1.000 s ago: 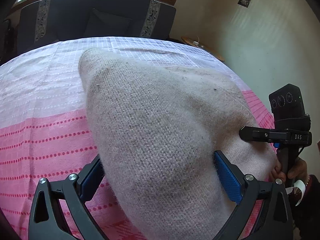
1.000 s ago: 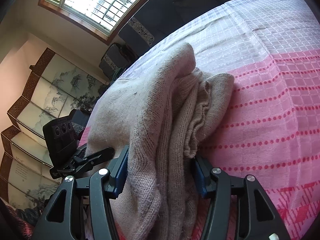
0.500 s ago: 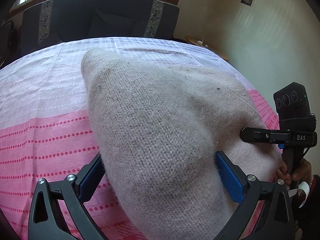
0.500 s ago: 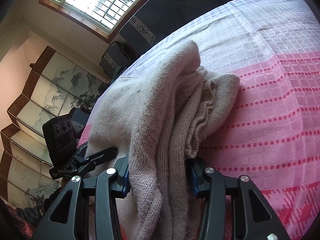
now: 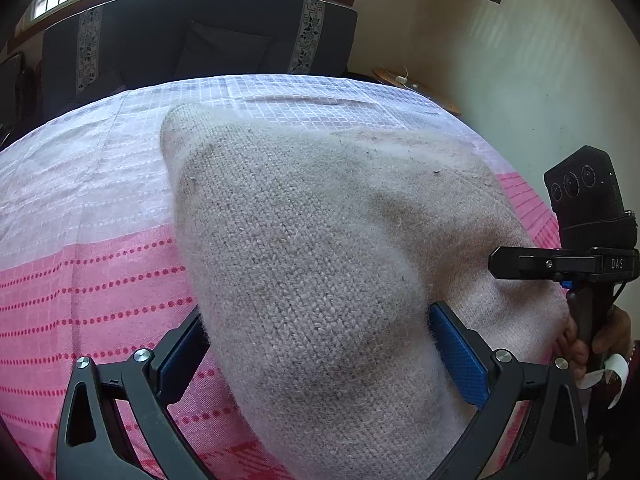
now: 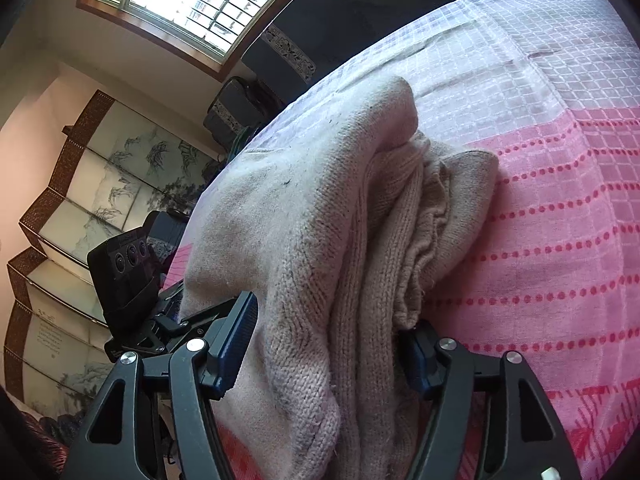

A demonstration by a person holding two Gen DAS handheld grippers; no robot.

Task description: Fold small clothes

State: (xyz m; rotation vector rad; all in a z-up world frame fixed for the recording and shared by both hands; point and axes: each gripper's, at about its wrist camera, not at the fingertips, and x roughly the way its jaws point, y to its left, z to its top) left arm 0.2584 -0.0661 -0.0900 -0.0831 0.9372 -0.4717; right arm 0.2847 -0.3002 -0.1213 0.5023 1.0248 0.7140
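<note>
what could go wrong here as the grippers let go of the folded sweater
1. The right gripper is opening with the knit sweater between its pads; the loosely stacked layers on that edge could spring apart.
2. The left gripper straddles a thick bunch of the fuzzy knit, so pulling back may snag it and drag the fold open.
3. The pink cloth underneath could shift with it.

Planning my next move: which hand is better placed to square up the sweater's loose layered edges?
Right. The right tool, jaws opening, straddles the sweater's layered edges; the left tool faces only its smooth top.
</note>
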